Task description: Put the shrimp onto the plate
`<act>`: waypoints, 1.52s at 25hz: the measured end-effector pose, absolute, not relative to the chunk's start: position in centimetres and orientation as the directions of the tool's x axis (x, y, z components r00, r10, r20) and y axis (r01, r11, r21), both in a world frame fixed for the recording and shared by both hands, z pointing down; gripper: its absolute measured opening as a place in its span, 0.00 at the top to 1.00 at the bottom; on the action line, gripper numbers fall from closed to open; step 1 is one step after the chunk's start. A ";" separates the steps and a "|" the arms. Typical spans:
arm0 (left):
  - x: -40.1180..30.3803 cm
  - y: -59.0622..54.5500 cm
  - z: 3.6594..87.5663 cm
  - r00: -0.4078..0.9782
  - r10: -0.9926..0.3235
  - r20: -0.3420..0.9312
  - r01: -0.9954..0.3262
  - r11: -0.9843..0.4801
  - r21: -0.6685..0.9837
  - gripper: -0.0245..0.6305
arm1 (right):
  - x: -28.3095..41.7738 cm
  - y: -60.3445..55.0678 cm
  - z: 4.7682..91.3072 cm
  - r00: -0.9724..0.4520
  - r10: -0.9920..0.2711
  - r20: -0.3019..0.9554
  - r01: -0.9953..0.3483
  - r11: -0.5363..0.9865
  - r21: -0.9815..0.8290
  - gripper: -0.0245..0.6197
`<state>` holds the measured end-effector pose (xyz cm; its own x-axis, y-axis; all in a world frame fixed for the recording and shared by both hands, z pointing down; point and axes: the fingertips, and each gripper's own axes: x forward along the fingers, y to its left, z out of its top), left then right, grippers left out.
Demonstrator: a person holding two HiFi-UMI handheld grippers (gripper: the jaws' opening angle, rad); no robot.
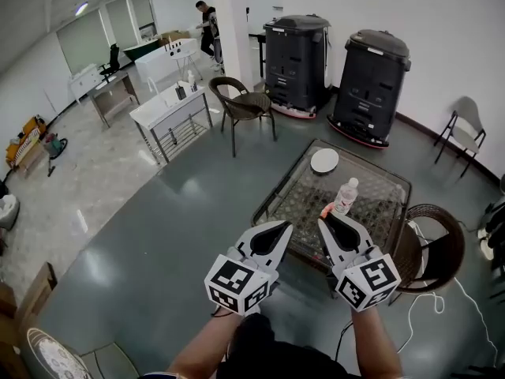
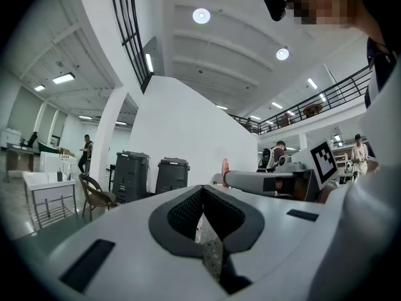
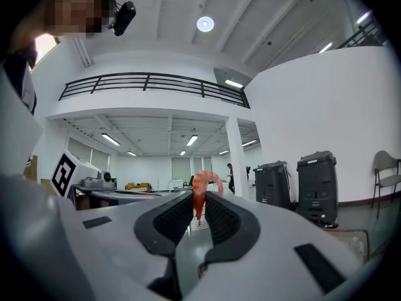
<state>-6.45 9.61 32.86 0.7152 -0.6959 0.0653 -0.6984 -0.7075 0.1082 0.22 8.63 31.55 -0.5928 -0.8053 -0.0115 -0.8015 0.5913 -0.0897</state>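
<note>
My right gripper is shut on an orange shrimp, whose curled body sticks up from between the fingertips. It is held in the air on the near side of the glass table. The white plate lies at the table's far left corner, well beyond the shrimp. Beside the right gripper, my left gripper is also raised, with its jaws closed tip to tip on nothing. In the left gripper view the right gripper and the shrimp show at the right.
A clear plastic bottle stands on the table near the shrimp. Wicker chairs flank the table. Two tall black machines stand by the back wall. A white cable runs across the floor at the right.
</note>
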 end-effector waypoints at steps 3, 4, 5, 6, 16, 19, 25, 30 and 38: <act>-8.3 6.3 33.0 0.748 -0.659 0.076 -0.663 -0.739 0.118 0.95 | -1.8 5.4 31.4 -0.555 -0.832 0.004 -0.829 0.552 -0.090 0.87; -8.9 5.3 33.0 0.760 -0.645 0.079 -0.649 -0.751 0.120 0.95 | -2.4 4.4 31.4 -0.540 -0.841 0.009 -0.838 0.537 -0.091 0.87; -9.4 4.4 33.0 0.772 -0.631 0.080 -0.636 -0.762 0.121 0.95 | -2.9 3.5 31.4 -0.525 -0.851 0.015 -0.848 0.521 -0.094 0.87; -9.9 3.4 33.0 0.782 -0.619 0.080 -0.624 -0.772 0.122 0.95 | -3.4 2.7 31.6 -0.509 -0.861 0.022 -0.858 0.505 -0.096 0.87; -11.8 -4.3 34.5 0.836 -0.539 0.101 -0.548 -0.821 0.161 0.95 | -4.3 -3.8 33.6 -0.394 -0.915 0.081 -0.916 0.384 -0.114 0.87; -11.3 -6.5 35.8 0.843 -0.524 0.125 -0.538 -0.827 0.164 0.95 | -3.0 -5.9 34.4 -0.356 -0.930 0.096 -0.931 0.344 -0.119 0.87; -9.1 -10.9 37.4 0.857 -0.491 0.159 -0.513 -0.844 0.158 0.95 | -0.6 -10.9 35.7 -0.301 -0.948 0.101 -0.948 0.286 -0.141 0.87; -6.3 -15.7 39.3 0.865 -0.460 0.200 -0.490 -0.861 0.139 0.95 | 1.6 -16.6 37.7 -0.256 -0.959 0.122 -0.958 0.235 -0.164 0.87; -2.2 -22.4 42.8 0.865 -0.428 0.263 -0.471 -0.873 0.128 0.95 | 5.3 -25.1 44.3 -0.181 -0.955 0.234 -0.965 0.126 -0.230 0.87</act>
